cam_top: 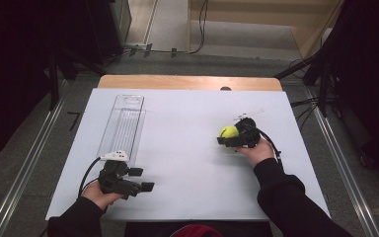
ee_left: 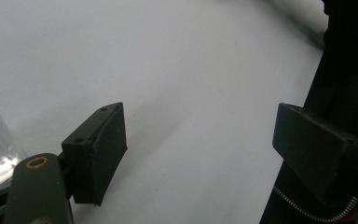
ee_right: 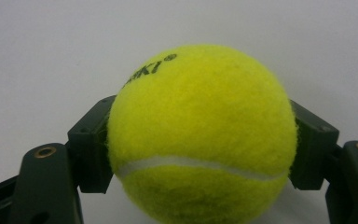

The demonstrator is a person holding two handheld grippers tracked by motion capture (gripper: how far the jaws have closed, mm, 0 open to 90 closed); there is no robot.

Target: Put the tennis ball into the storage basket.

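Fuzzy yellow tennis ball (ee_right: pixel 200 135) squeezed tight in the right gripper (cam_top: pixel 230 137).
It sits near the white table's (cam_top: pixel 187 148) right edge; the left gripper (cam_top: pixel 140 179), by the front-left corner, gapes wide with nothing inside.

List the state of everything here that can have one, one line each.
Tennis ball: clamped between the right claw's pads.
Right claw: shut on the tennis ball.
Left claw: open, nothing between its jaws, over the white table.
Clear tray: lying flat on the table, apparently empty.
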